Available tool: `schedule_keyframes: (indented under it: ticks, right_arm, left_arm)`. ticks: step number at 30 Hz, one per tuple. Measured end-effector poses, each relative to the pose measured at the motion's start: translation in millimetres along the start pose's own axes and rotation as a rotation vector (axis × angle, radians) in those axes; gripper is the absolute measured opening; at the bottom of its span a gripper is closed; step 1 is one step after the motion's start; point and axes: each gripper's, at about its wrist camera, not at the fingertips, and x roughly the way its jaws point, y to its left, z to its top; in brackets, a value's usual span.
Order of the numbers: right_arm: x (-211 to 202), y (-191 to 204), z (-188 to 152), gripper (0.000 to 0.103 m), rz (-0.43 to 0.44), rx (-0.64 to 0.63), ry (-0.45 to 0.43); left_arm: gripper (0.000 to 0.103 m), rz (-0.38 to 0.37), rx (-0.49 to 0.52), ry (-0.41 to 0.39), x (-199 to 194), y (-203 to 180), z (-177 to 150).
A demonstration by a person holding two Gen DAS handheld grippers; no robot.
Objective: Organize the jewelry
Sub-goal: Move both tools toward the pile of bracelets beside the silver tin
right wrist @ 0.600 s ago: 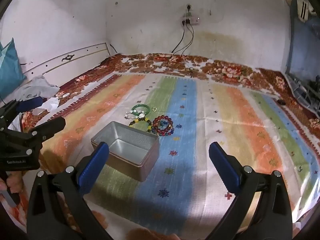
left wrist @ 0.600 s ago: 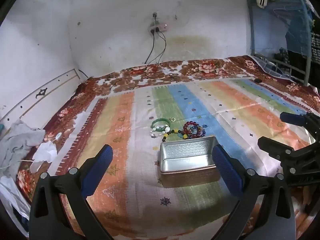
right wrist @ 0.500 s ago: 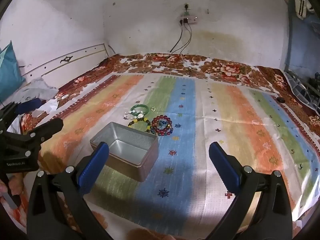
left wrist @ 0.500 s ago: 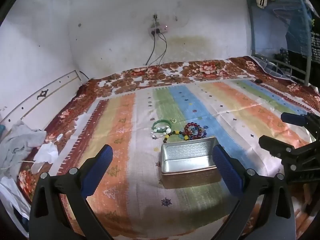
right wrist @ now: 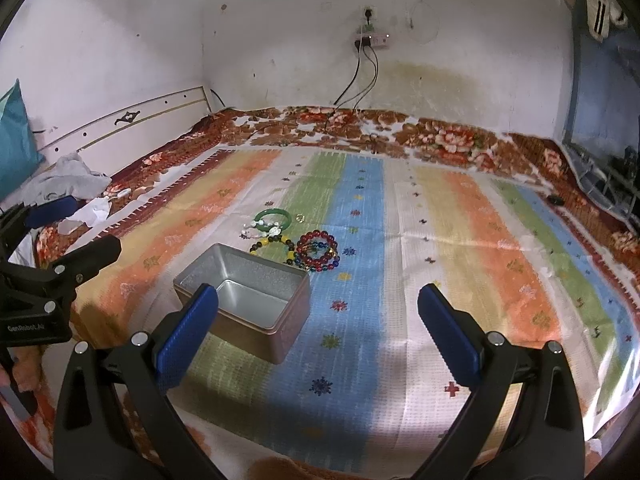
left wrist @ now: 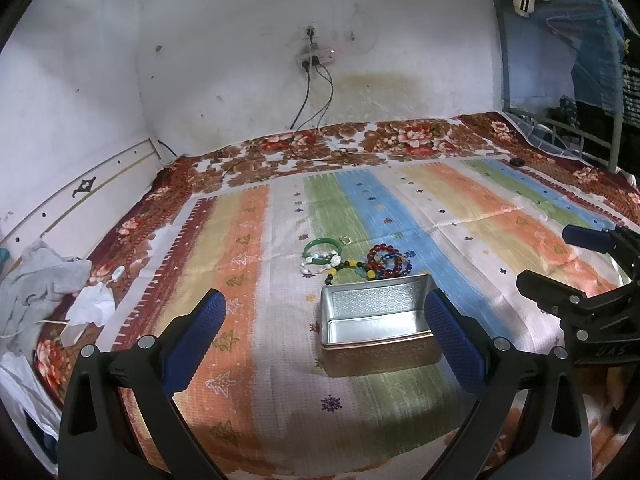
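Where left claw [right wrist: 60, 224] crops left | hand barely seen

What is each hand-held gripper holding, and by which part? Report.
Nothing. The left hand-held gripper and right hand-held gripper both stand open and empty; bracelets lie on the cloth.

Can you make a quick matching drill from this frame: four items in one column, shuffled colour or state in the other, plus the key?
Column one:
1. bangle
2. metal tin
3. beaded bracelet
4. left gripper

Column two:
A. open, nothing between its fingers
B. dark red and blue beads
C. green, lying on the cloth
D. lidless and empty

Pairs: 1-C, 2-D, 3-B, 4-A
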Motion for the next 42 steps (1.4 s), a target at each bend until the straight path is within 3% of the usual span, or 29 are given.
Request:
schedule_keyframes:
  ticks: [9, 17, 21, 28, 31, 42]
  right_arm:
    - [15.3, -7.8, 12.6, 0.098, -0.011, 0.028, 0.028]
    - [31.0, -17.4, 27.4, 0.098, -0.007, 0.042, 0.069]
    - [45.1, -27.0, 34.4, 0.098, -0.006, 0.077, 0.103]
    - [67.7, -30.3, 48.9, 0.098, -0.013, 0.083, 0.122]
    - [75.2, -31.1, 53.1, 0.098, -0.010, 0.082, 0.128]
    - [102.0, -31.6, 69.8, 0.098, -0.023, 0.066, 0.138]
  left_arm:
    - [0.098, -0.003, 0.005, 0.021, 13.0, 1.1, 10.3]
    - [0.097, -0.031, -0.081, 0.048, 28.4, 16.1, 28.3]
    - [0.098, 0.005, -0.086, 0.022, 41.8, 21.6, 44.2]
    - [0.098, -0.029, -0.138, 0.092, 70.5, 28.1, 52.9]
    - [0.098, -0.053, -0.165, 0.086, 75.3, 33.4, 56.4]
    - [0.098, -0.043, -0.140, 0.141, 98.2, 35.2, 63.5]
